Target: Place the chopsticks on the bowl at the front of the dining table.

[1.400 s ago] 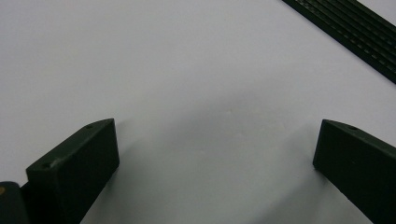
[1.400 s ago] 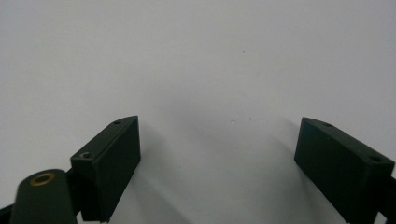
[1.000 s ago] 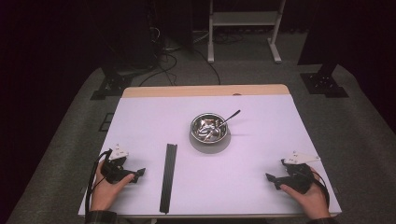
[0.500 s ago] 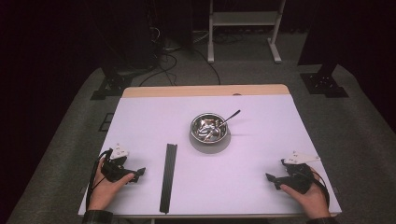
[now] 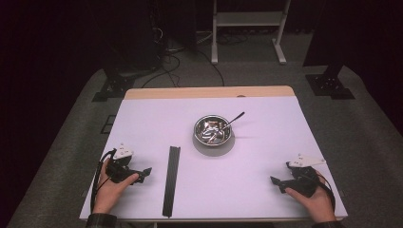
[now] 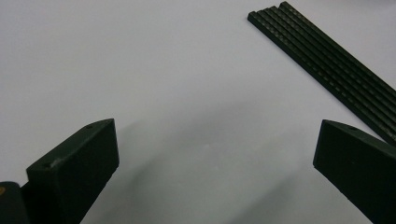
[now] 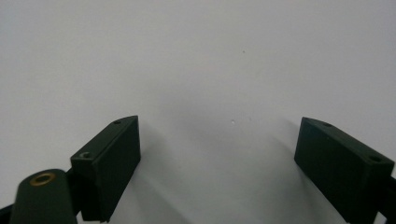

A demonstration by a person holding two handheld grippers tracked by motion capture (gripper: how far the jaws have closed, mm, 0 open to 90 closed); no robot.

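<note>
A steel bowl (image 5: 213, 131) with several metal pieces and a spoon handle sticking out stands at the middle of the white table (image 5: 157, 118). A long black ribbed strip (image 5: 171, 180) (image 6: 327, 65) lies left of centre, running front to back. My left gripper (image 5: 145, 172) (image 6: 215, 168) rests near the front left, just left of the strip, jaws wide apart over bare table. My right gripper (image 5: 279, 183) (image 7: 217, 163) rests at the front right, open, with nothing between its jaws. A hand holds each gripper.
The table's far edge shows a wooden strip (image 5: 209, 92). Beyond it are a white stand (image 5: 247, 19), cables (image 5: 166, 61) and black floor mounts (image 5: 330, 85) on grey carpet. Bare white surface lies between the bowl and both grippers.
</note>
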